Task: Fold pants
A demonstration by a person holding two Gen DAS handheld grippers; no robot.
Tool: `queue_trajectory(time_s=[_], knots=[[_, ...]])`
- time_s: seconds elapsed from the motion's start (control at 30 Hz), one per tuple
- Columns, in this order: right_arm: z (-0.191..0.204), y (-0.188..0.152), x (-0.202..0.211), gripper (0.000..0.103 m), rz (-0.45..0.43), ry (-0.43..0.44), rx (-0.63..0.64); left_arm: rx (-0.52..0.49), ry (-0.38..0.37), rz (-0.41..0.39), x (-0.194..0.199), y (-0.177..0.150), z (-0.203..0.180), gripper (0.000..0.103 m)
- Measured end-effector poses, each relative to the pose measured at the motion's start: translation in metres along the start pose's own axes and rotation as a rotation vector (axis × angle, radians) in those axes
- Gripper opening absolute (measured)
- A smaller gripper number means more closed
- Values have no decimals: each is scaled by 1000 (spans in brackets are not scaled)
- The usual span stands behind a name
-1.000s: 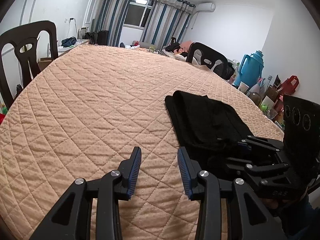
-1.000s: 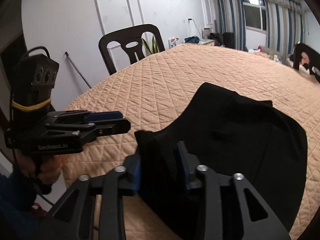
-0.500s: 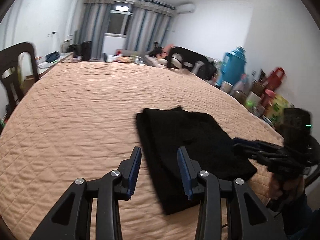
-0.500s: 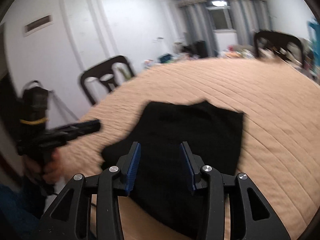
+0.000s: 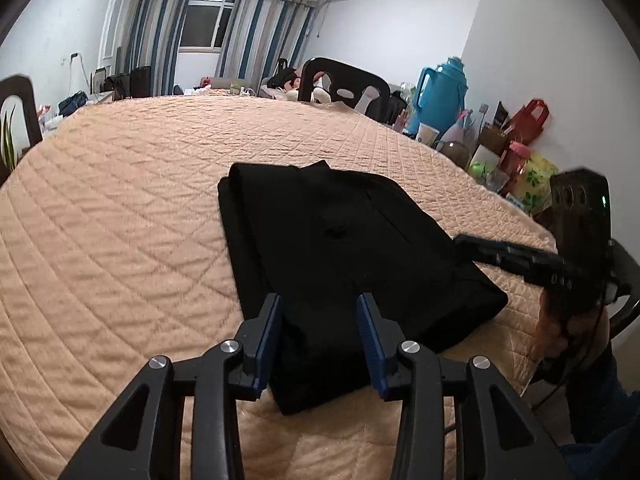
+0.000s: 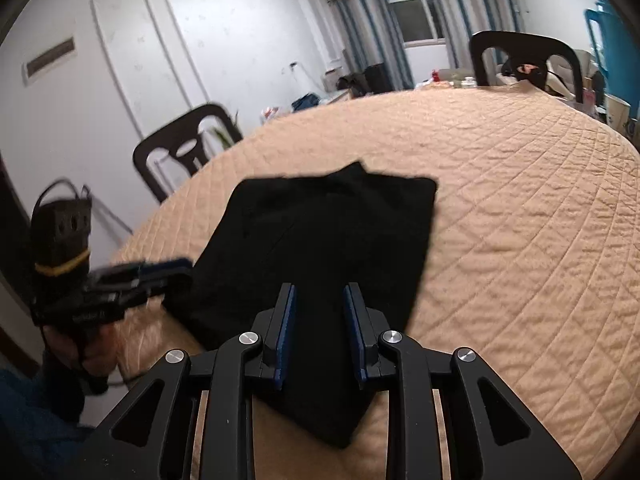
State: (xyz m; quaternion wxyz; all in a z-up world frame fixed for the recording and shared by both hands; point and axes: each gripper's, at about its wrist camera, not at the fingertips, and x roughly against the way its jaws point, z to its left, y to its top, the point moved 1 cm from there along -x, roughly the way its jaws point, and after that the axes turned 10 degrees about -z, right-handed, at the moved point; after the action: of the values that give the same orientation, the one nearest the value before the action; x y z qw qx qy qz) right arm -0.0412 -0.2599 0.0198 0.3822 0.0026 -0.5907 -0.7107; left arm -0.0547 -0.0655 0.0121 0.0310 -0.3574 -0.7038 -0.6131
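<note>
Black pants (image 5: 340,240) lie folded into a compact rectangle on the tan quilted table cover (image 5: 120,220), close to its near edge. My left gripper (image 5: 320,336) hovers open over the near end of the bundle, with cloth showing behind the gap and neither pad touching it. In the right wrist view the pants (image 6: 320,232) lie ahead, and my right gripper (image 6: 320,330) sits over their near corner. Its jaws are closing with nothing pinched between them. The right gripper (image 5: 464,242) reaches the bundle's right edge; the left gripper (image 6: 176,270) is at its left edge.
A black chair (image 5: 344,88) stands at the table's far side and another (image 6: 188,148) on the left. A blue thermos jug (image 5: 442,92), bottles and bags (image 5: 500,148) crowd the right edge. A person's hand (image 5: 568,320) holds the right gripper.
The right gripper had black cloth between its fingers; it has since drawn back off the pants and its jaws have narrowed. The left gripper swung right, so the pants now lie ahead of it.
</note>
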Motion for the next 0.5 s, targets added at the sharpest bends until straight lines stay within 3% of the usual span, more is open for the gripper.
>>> queue_trajectory(time_s=[0.2, 0.33, 0.4, 0.43, 0.5], knots=[[-16, 30, -31, 25, 18, -51, 0, -104, 41, -27, -26, 49, -9, 40], [-16, 47, -67, 25, 72, -38, 18, -99, 68, 48, -71, 61, 0, 40], [-21, 50, -86, 24, 111, -91, 34, -114, 91, 85, -86, 53, 6, 43], [-26, 51, -93, 22, 122, -109, 30, -110, 85, 79, -87, 51, 8, 44], [-43, 55, -97, 4, 118, -113, -40, -93, 78, 67, -80, 50, 11, 44]])
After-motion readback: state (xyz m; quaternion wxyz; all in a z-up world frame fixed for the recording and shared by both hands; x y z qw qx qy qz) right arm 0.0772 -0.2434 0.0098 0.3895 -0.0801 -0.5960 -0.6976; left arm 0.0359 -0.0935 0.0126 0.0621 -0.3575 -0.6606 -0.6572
